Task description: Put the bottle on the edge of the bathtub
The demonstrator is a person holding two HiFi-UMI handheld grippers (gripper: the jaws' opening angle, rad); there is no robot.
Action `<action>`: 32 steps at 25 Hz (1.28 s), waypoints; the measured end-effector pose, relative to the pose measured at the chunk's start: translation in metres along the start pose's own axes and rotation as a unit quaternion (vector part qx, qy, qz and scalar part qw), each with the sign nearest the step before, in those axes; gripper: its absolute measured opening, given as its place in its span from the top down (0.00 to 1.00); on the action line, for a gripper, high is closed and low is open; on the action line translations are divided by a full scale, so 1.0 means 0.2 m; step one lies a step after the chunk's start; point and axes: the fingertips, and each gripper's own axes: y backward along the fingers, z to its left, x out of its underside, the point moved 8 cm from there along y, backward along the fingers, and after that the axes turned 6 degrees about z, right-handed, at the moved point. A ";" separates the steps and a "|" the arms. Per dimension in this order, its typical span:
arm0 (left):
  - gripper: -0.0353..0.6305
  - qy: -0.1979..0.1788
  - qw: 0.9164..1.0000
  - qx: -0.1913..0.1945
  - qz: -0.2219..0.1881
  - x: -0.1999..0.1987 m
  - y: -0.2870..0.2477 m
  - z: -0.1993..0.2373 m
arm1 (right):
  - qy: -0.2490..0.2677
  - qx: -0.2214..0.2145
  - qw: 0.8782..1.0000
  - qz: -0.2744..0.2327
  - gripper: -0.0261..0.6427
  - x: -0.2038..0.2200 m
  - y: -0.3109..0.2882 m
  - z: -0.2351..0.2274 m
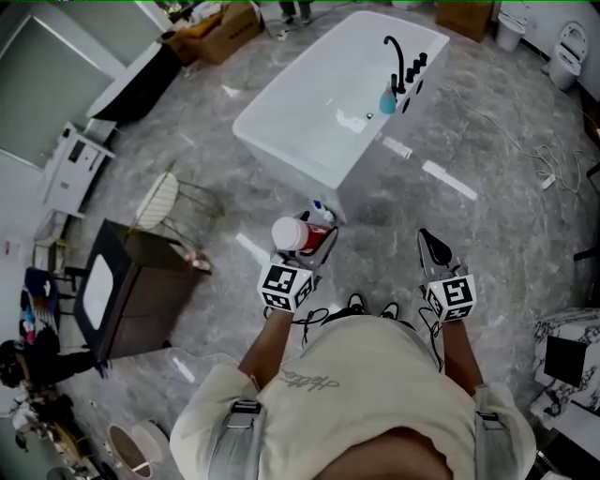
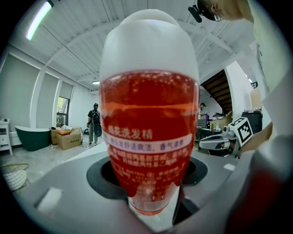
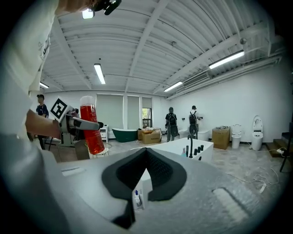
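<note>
Open floor point(image 1: 394, 202) lies between the person and the tub point(image 1: 319, 103), wide enough to pass. The tub's long left rim is bare. A small bottle point(image 1: 320, 209) stands at its near corner, and the faucet point(image 1: 396, 56), knobs point(image 1: 417, 66) and a teal bottle point(image 1: 387, 98) crowd the far right rim. To the left, well apart from the tub, stand a wire stool point(image 1: 159, 199) and a cabinet point(image 1: 131, 291).

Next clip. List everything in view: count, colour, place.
shampoo bottle: one, red, white cap, in the left tool
bathtub: one, white, ahead on grey floor
faucet: one, black, on the bathtub's right rim
teal bottle: one, beside the faucet
blue-capped bottle: one, white, at bathtub's near corner
cardboard boxes: two, brown, beyond the bathtub
toilet: one, white, far right
cabinet: one, dark, left
left tool: shut on the shampoo bottle
right tool: shut, empty
</note>
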 end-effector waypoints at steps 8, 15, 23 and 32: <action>0.50 0.027 0.999 0.029 0.003 0.13 -0.08 0.11 | -0.017 0.059 0.998 0.016 0.96 0.06 0.07 -0.03; 0.50 0.027 0.998 0.058 0.008 0.13 -0.16 0.17 | -0.033 0.099 0.994 0.042 0.96 0.10 0.12 0.03; 0.50 0.030 0.996 0.071 0.037 0.15 -0.31 0.21 | -0.049 0.090 0.993 0.053 0.96 0.14 -0.02 -0.06; 0.50 0.022 0.997 0.057 0.050 -0.01 -0.66 0.29 | -0.050 0.047 0.997 0.028 0.96 0.04 -0.41 -0.44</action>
